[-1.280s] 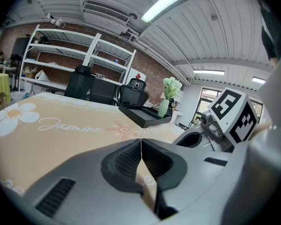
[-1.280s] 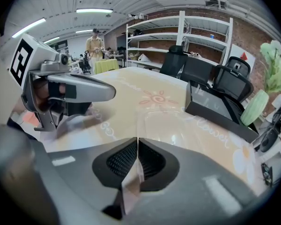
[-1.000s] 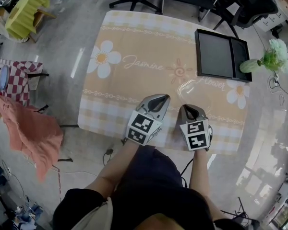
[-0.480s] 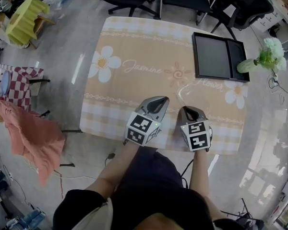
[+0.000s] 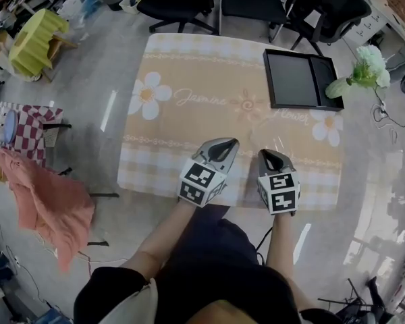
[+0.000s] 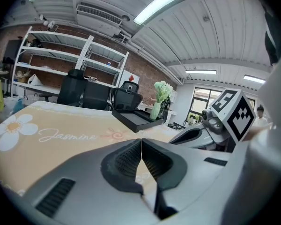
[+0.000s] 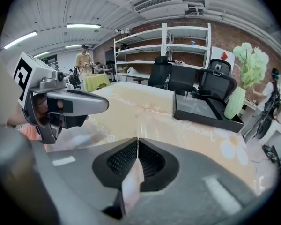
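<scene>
The clear film (image 7: 152, 125), hard to make out against the table (image 5: 189, 73), is over its near right part, its edge pinched in my right gripper (image 7: 137, 142), my left gripper (image 6: 141, 142) is closed empty beside it, and beyond stand a black tray (image 7: 203, 118) and a vase (image 7: 234, 104) holding flowers (image 7: 250, 62).

left gripper (image 5: 222, 143) and right gripper (image 5: 267, 154) have drawn back slightly toward the table's (image 5: 189, 66) near edge
</scene>
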Demonstrator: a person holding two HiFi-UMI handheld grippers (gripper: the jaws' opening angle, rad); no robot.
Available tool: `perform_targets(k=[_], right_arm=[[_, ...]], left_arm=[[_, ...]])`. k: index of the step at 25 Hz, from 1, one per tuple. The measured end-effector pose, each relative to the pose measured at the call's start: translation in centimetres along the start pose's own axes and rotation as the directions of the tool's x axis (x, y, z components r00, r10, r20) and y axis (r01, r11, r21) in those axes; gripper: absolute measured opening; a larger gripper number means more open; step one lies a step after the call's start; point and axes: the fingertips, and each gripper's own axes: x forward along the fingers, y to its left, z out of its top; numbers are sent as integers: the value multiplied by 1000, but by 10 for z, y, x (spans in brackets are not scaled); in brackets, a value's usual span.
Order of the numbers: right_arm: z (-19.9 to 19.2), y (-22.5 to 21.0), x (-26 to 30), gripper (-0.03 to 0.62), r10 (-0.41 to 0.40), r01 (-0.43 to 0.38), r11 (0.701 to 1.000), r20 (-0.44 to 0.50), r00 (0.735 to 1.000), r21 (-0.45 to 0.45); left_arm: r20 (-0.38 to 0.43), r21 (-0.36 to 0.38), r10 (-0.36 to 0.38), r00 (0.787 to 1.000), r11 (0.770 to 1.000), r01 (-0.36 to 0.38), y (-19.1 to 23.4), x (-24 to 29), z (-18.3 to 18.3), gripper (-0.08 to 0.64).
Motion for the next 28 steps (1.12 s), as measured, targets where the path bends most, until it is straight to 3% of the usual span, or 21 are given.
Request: perform_targets(k=[9,16,23,28], right_arm=[[12,5,-36,12,-44,39,998,104,994,51],[21,2,-69,12,-119,88,985,217,969,146],[23,-8,-116,12,-249,172,953,320,914,250],[22,-19,-156,12,-383,245,906,422,822,344]], left_arm=[[17,63,-52,998,997,51,-25,-16,10,9],[21,119,-99,995,988,96,-44,-27,20,9],[59,151,-121,991,982,111,-58,-42,33,9],[89,178,-142,986,976,125,-72,-51,43,10]])
